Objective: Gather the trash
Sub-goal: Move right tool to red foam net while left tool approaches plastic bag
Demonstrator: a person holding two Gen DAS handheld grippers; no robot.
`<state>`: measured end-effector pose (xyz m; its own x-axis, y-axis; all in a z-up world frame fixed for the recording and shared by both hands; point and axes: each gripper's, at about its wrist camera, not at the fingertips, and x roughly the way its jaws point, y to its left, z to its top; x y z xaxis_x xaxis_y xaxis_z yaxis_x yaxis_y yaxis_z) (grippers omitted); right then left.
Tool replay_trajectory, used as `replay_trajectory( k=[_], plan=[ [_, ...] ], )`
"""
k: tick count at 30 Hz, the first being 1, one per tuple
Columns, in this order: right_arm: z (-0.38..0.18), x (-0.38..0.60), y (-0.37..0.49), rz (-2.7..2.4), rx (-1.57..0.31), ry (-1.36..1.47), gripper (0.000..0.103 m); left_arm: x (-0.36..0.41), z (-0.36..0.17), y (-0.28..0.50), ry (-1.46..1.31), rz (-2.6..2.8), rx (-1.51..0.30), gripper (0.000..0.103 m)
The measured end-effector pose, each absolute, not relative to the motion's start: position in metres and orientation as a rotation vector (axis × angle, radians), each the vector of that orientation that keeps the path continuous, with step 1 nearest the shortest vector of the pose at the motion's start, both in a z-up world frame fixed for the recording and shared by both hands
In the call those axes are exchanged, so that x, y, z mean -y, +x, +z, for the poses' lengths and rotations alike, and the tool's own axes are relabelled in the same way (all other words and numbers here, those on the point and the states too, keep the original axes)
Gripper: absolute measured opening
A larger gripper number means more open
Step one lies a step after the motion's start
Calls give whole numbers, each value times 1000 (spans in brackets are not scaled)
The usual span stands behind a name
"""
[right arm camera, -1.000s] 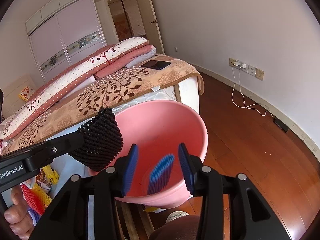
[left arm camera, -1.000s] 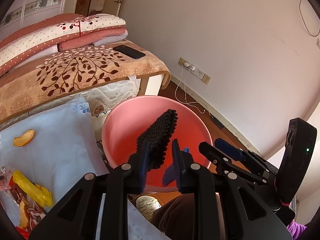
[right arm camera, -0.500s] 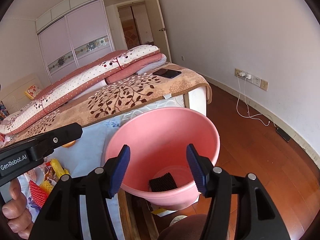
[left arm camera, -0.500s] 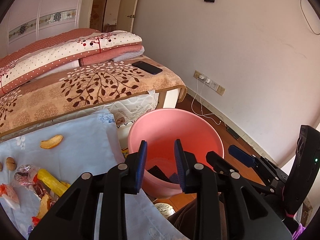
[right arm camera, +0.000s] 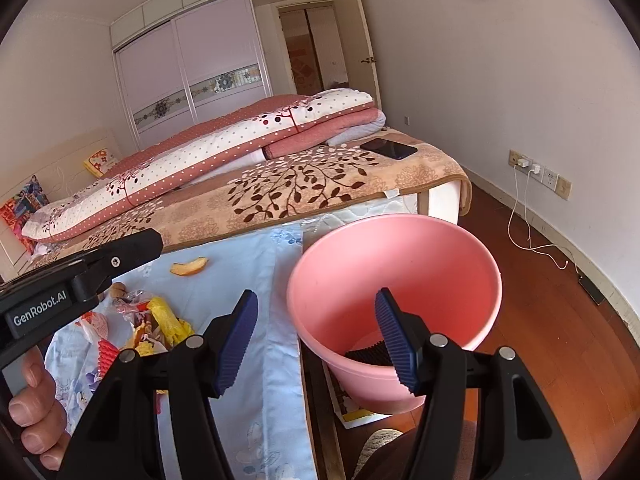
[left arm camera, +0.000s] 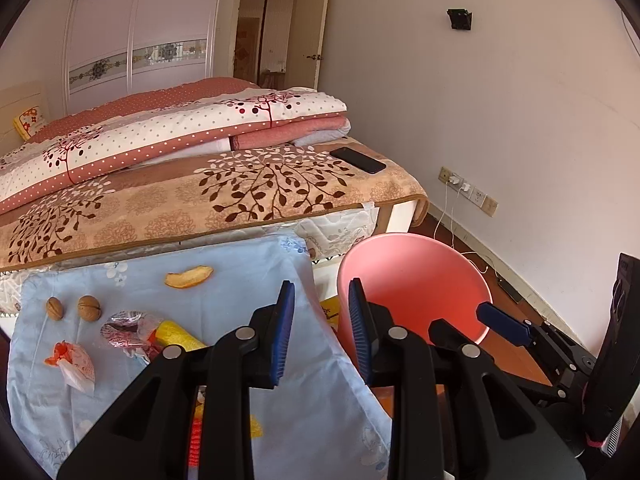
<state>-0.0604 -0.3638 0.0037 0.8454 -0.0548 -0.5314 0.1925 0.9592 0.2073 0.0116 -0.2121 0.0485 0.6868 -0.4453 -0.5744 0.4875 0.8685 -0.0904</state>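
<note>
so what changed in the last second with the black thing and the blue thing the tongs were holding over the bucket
Both were let go. The black ridged piece now lies at the bottom of the pink bucket; the blue one is not visible. Both views now take in more of the cloth. The left tongs and right tongs are empty, the right jaws having just opened wider. The peel, walnuts and wrappers stayed put on the blue cloth.

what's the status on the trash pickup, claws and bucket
Both claws, left and right, open and empty, right just widened. Black piece in bucket; peel, walnuts, wrappers on cloth. Nothing blocking.
</note>
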Motion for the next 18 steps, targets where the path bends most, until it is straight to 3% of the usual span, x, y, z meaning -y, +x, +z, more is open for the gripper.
replay_trajectory(
  k=[18],
  plan=[
    [5, 291, -48, 0, -598, 141, 60, 138, 43, 15, -18, -375, -646, 28]
  ],
)
